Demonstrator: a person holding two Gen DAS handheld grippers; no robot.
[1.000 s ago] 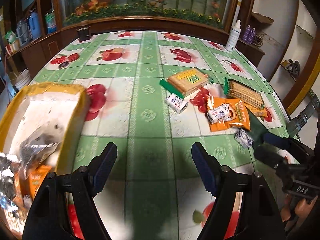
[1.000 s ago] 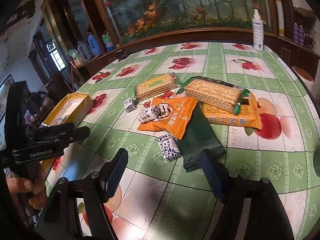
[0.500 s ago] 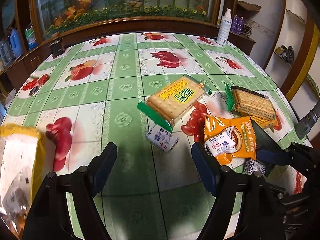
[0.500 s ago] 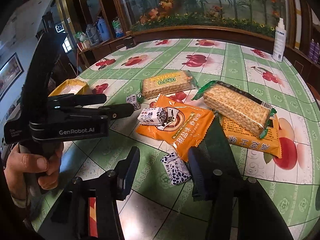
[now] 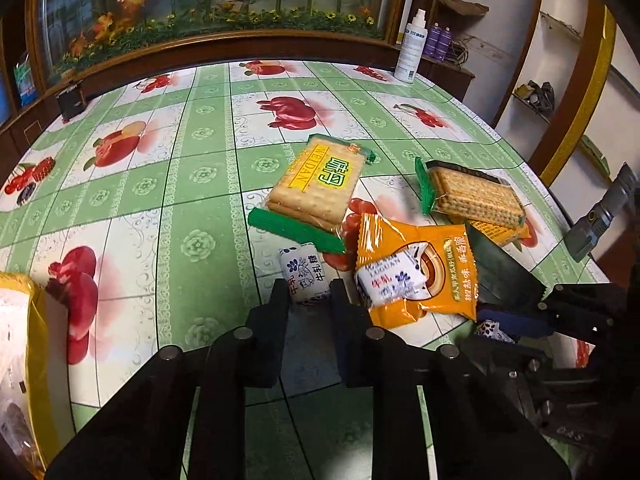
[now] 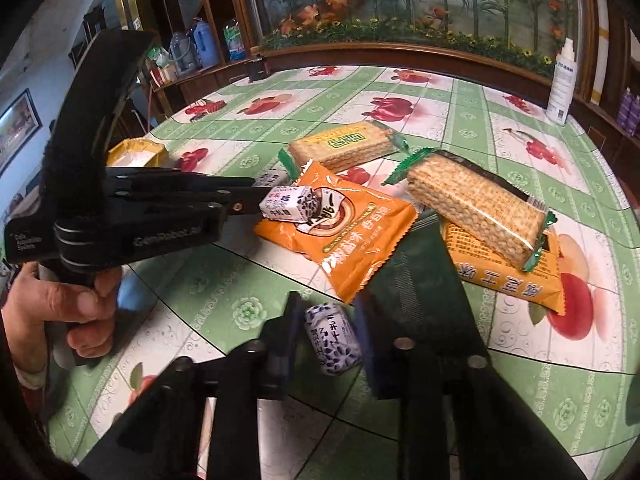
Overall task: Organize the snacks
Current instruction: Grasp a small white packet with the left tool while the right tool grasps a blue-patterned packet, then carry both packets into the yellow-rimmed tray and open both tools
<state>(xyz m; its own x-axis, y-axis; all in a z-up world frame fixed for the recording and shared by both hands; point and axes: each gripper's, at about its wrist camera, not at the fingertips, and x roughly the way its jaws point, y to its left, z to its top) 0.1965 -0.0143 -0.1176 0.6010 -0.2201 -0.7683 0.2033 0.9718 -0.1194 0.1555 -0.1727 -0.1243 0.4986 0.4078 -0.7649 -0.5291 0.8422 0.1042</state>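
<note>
Snacks lie on a fruit-print tablecloth. My left gripper is shut on a small white-and-blue candy on the table. My right gripper is shut on another white-and-blue candy on the table. A third candy rests on an orange snack bag. Two cracker packs lie behind, the second on another orange bag. A dark green packet lies beside my right gripper.
A yellow box with wrappers inside stands at the table's left edge. A white spray bottle and a small dark box stand at the far edge. The right table edge curves close to the cracker packs.
Both grippers moved forward and down to the candies and closed on them; they were open before. The left gripper swung right, away from the yellow box.
</note>
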